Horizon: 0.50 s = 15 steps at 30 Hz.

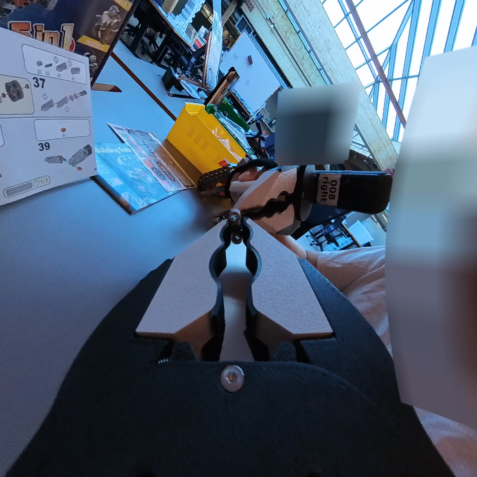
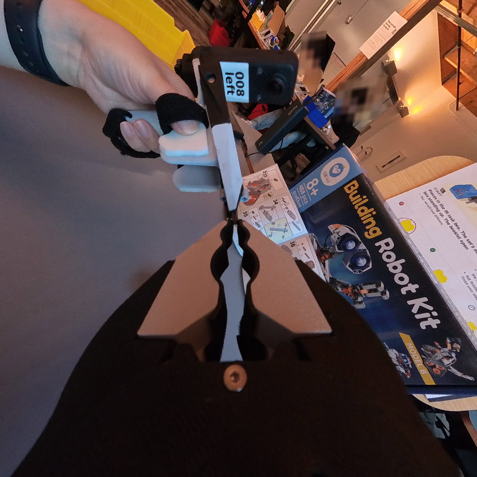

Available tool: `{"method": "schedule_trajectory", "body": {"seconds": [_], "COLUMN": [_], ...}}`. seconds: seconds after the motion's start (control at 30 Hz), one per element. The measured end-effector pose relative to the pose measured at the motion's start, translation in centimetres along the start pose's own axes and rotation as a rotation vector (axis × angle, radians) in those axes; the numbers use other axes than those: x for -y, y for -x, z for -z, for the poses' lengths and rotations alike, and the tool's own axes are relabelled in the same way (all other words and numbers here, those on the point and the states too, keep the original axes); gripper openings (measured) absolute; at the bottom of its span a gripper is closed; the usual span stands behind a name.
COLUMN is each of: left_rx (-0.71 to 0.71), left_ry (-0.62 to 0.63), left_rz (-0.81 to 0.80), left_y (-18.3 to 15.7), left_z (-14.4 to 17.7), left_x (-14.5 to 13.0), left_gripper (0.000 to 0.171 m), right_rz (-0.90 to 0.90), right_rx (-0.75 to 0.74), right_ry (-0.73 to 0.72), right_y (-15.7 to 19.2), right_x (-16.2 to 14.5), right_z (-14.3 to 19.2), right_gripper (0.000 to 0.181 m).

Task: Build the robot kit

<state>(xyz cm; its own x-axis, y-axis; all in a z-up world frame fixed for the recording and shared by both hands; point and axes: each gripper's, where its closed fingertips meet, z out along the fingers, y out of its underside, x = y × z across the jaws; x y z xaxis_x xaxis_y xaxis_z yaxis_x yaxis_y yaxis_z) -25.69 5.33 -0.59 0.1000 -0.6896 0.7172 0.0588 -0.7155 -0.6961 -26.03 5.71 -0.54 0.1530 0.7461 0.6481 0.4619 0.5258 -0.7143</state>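
Observation:
My left gripper (image 1: 235,222) is shut on a small dark grey pin (image 1: 236,233) with rounded ends, held above the table (image 1: 77,258). My right gripper (image 2: 231,222) is shut too, and its tips meet the left gripper's tips at the far end of that pin (image 2: 230,217). In the left wrist view the right gripper (image 1: 236,210) comes in from the right, held by a hand. In the right wrist view the left gripper (image 2: 232,206) shows edge-on with a small grey-and-blue piece (image 2: 244,197) beside its finger. A hand (image 2: 103,67) holds it.
A yellow bin (image 1: 201,139) and a green bin (image 1: 227,116) stand behind. An open instruction booklet (image 1: 46,116), a blue leaflet (image 1: 134,175) and a black brick assembly (image 1: 214,178) lie on the table. A kit box (image 2: 374,271) and a printed sheet (image 2: 438,232) lie at right. Left and right tips are no more than a few centimetres apart.

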Motion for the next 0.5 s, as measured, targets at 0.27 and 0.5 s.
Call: {"method": "schedule_trajectory", "body": {"seconds": [0.27,0.5], "left_rx": [0.005,-0.014], "left_ry": [-0.01,-0.044], "left_rz": [-0.137,-0.431], "left_y": [-0.9,-3.7], "left_z": [0.1,0.3], "left_x": [0.3,1.0], "left_gripper": [0.004,0.009], "right_rz": [0.047,0.347], "right_rx": [-0.039,-0.26], "right_ry": [-0.048,-0.115], "right_y": [-0.3,-1.1], "right_x": [0.8,3.4], "right_z": [0.4,2.1], "right_gripper": [0.003,0.002]}}
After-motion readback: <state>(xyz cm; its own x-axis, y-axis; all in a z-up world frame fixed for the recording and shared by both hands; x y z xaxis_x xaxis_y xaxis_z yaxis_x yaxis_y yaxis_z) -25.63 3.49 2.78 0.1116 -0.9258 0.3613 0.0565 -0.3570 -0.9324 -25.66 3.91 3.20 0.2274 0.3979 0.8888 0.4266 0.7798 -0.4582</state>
